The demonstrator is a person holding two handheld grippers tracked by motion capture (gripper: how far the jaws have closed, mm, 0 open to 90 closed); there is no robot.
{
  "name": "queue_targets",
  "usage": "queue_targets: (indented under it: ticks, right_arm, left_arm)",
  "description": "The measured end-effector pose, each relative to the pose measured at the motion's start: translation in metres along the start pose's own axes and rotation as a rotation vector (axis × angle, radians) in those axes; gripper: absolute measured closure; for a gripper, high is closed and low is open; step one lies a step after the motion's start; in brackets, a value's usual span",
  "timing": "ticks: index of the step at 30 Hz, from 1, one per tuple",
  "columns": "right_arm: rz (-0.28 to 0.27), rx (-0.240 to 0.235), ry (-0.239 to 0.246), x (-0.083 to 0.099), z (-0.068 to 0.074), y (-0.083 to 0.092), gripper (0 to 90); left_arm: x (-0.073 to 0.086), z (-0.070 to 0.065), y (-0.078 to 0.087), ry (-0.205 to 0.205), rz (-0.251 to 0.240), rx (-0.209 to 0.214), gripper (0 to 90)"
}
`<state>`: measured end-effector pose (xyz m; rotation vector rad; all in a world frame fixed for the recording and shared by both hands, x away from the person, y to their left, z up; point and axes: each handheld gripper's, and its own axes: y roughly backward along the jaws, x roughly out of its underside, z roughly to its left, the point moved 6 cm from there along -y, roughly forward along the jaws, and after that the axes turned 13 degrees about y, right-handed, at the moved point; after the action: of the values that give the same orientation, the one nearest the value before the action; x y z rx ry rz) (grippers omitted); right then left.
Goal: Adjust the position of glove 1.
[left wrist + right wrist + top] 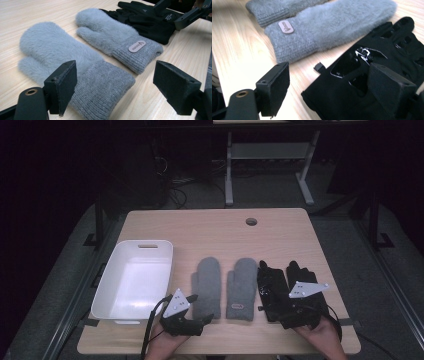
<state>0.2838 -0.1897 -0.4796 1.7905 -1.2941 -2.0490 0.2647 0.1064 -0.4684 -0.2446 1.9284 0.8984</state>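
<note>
Two fluffy grey mittens lie side by side mid-table, the left mitten (206, 287) (55, 50) and the right mitten (242, 287) (107, 32) (332, 30), which has a small label on its cuff. Two black gloves (280, 280) (150, 20) (352, 82) lie just right of them. My left gripper (201, 308) (117, 87) is open at the left mitten's ribbed cuff, pads apart from it. Over the cuff of the nearer black glove, my right gripper (276, 306) (329, 87) stands open, gripping nothing.
A white empty tray (106, 280) sits at the table's left side. A round cable hole (251, 222) is near the far edge. Both hands come in over the near edge, and dark floor with desk legs lies beyond the table.
</note>
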Motion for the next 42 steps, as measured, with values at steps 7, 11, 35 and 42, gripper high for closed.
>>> queue_targets:
  ticks: [7,11,35,42]
  right_arm:
    - [0.019,-0.039,0.03,-0.016,-0.003,-0.006,17.6]
    - [0.026,-0.065,0.033,-0.024,-0.005,-0.011,16.9]
    - [0.202,-0.14,0.249,-0.076,-0.016,-0.07,31.6]
    - [0.283,-0.152,0.292,-0.076,-0.021,-0.095,42.7]
  left_arm:
    - [-0.013,-0.006,0.002,-0.029,-0.009,-0.01,19.5]
    - [-0.022,-0.008,0.002,-0.041,-0.009,-0.012,19.4]
    - [-0.014,-0.014,0.006,-0.069,0.003,-0.016,19.2]
    - [-0.013,-0.016,0.005,-0.078,0.004,-0.013,19.3]
